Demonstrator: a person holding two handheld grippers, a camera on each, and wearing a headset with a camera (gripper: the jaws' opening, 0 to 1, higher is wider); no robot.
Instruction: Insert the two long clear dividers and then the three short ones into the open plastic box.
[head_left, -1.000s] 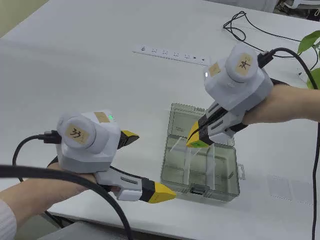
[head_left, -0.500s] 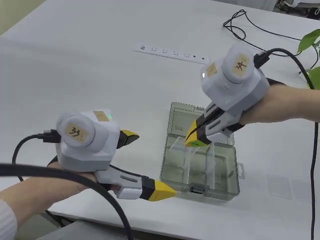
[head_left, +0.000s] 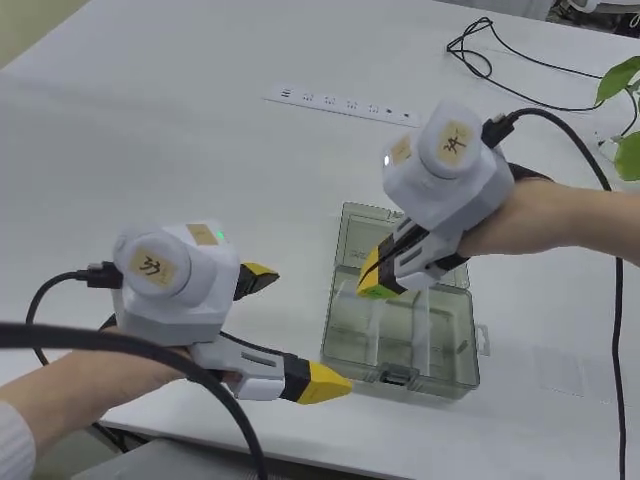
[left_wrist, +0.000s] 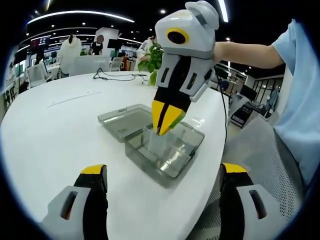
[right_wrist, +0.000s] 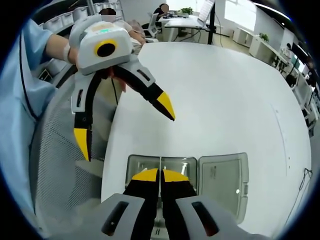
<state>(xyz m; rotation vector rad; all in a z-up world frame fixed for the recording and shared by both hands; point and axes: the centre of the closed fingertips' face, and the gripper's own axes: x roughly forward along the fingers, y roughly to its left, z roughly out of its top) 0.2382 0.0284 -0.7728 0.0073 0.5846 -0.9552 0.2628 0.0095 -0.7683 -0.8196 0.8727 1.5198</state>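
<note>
Right gripper (head_left: 372, 285) in the head view hangs over the open plastic box (head_left: 450, 385), its yellow tips tilted down into the rear left part of the tray and pressed together. What they pinch is hidden behind the tips from this side. Two standing dividers (head_left: 425, 325) are upright in the tray, their long axes running from the box's latch side towards its lid (head_left: 372, 235), which lies flat behind the tray. Left gripper (head_left: 292, 328) is held just left of the box, jaws spread wide with nothing between them. Its lower tip is close to the box's front left corner without touching.

In the left gripper view, that gripper's own two jaws rise far apart at the bottom, with the box ahead between them. The right gripper comes down from above onto a clear divider (left_wrist: 156, 142), which stands upright in the tray with its top edge at the closed tips. The pane is faint against the tinted plastic, and its ends are hard to make out.

In the right gripper view, the tips meet with only a slit between them. The clear divider is seen edge-on, a thin line running straight from that slit across the tray to the far wall. The gripper's own jaws cut off the near part of the box. Beyond the box, the left gripper's jaws gape open.
</note>
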